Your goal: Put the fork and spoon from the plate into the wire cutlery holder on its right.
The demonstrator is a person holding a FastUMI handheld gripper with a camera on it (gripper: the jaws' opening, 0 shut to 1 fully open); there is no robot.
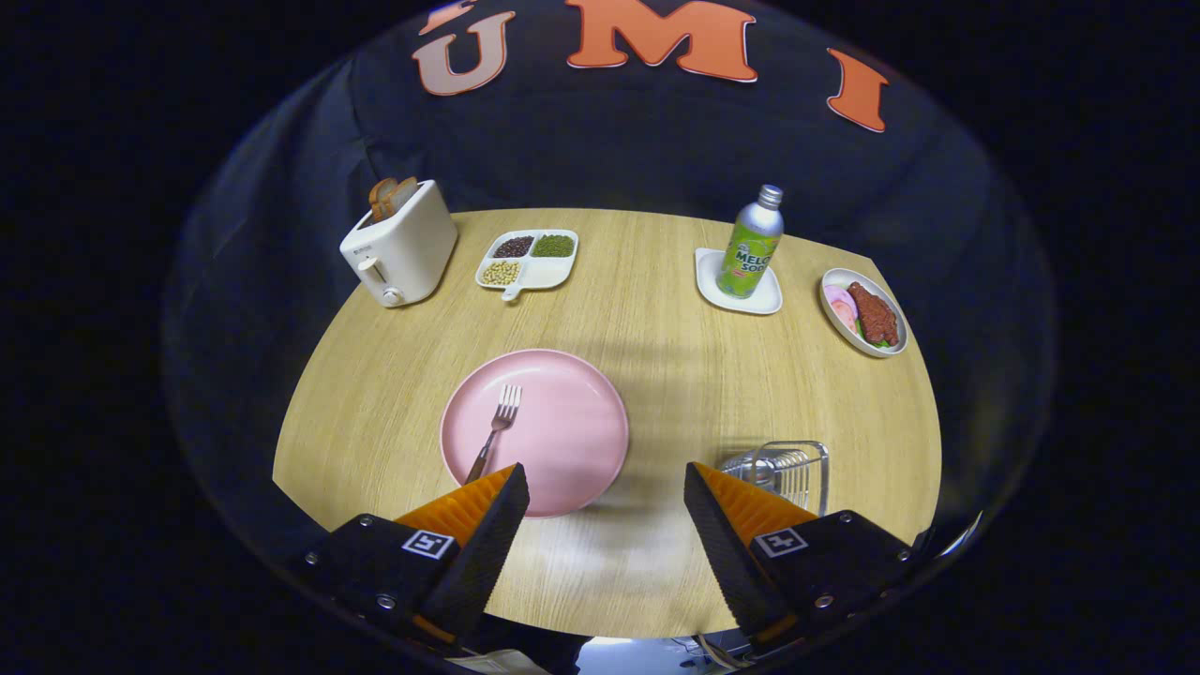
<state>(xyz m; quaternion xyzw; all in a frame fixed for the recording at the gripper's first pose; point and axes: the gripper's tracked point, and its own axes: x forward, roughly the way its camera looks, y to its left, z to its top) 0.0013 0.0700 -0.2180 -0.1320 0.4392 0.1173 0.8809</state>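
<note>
Gripper [605, 497] fingers spread wide, nothing between them, above near edge of wooden table [656, 356]. Fork [497, 429] lies on pink plate [536, 431] just ahead of them. Wire cutlery holder [783, 469] right of plate. Far side: toaster [398, 248], divided dish [527, 260], soda bottle [750, 244] on coaster [764, 298], food plate [864, 312].

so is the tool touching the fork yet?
Apart. In the gripper view the tool is open with nothing between its fingers; the fork lies on the pink plate, its handle end running beside the left fingertip with no contact shown.
</note>
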